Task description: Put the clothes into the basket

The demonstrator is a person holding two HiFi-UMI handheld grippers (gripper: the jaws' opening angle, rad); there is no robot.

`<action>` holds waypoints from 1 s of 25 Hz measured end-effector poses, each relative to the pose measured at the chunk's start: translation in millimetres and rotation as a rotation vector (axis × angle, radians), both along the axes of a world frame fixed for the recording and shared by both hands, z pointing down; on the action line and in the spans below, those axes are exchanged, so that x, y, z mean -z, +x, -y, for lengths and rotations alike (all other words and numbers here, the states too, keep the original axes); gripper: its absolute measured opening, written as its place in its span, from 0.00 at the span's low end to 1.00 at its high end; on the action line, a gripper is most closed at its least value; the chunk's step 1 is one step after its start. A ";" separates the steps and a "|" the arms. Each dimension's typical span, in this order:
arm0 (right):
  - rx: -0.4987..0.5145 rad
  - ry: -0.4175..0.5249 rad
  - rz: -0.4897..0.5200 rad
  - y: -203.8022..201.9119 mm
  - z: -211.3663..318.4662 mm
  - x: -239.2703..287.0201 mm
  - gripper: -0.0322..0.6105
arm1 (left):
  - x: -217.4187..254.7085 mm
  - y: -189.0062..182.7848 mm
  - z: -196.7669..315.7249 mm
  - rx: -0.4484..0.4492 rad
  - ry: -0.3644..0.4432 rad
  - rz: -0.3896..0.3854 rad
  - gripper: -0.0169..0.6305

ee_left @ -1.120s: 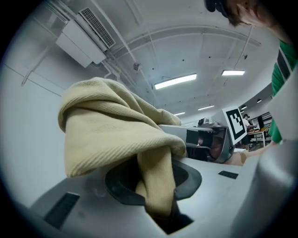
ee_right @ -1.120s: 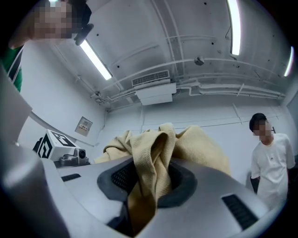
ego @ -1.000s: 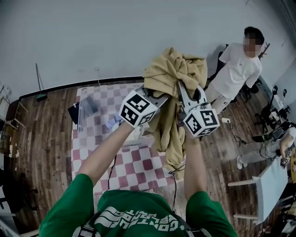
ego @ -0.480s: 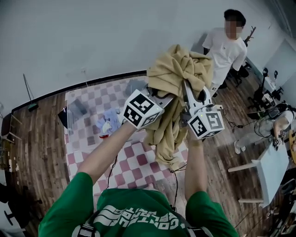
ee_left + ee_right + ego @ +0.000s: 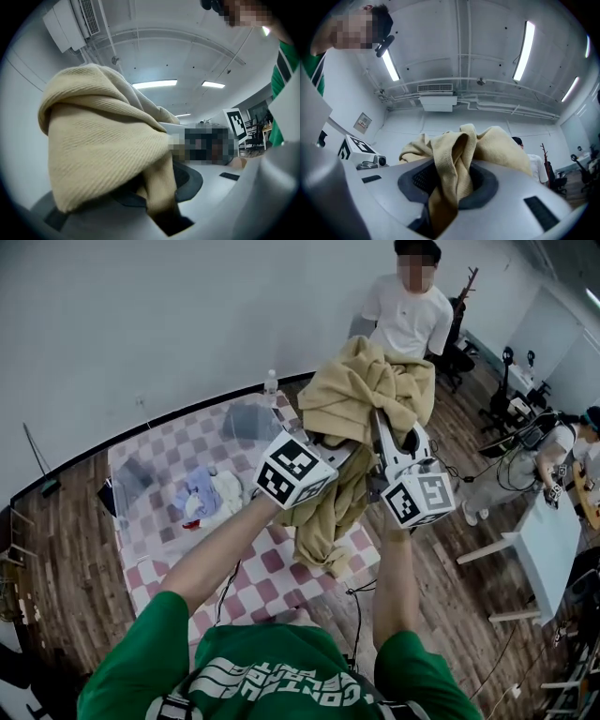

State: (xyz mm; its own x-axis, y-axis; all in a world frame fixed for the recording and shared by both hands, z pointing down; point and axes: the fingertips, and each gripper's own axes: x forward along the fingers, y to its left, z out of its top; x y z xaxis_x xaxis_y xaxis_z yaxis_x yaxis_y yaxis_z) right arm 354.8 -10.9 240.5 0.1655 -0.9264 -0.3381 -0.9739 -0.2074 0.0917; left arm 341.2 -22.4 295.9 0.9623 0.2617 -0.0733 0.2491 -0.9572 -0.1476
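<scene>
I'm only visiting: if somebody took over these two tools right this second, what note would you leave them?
Left tool: shut on the sweater.
Right tool: shut on the same sweater.
Where things are: the sweater hangs bunched between both tools, lifted clear of the table. More clothes lie on the table.
Done: sweater picked up.
Left: drop it in the basket, which I can't pick out for sure here, then fetch the remaining clothes.
</scene>
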 end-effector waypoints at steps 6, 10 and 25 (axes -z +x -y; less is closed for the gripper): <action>-0.057 0.024 0.009 15.0 -38.8 3.9 0.21 | 4.0 16.0 -38.5 -0.070 -0.021 -0.005 0.15; -0.055 0.112 0.000 18.2 -65.4 37.9 0.21 | 38.1 21.2 -62.7 -0.119 0.001 -0.069 0.14; 0.014 0.123 -0.121 4.9 -12.8 113.8 0.21 | 114.4 13.5 -10.2 -0.027 0.104 -0.141 0.15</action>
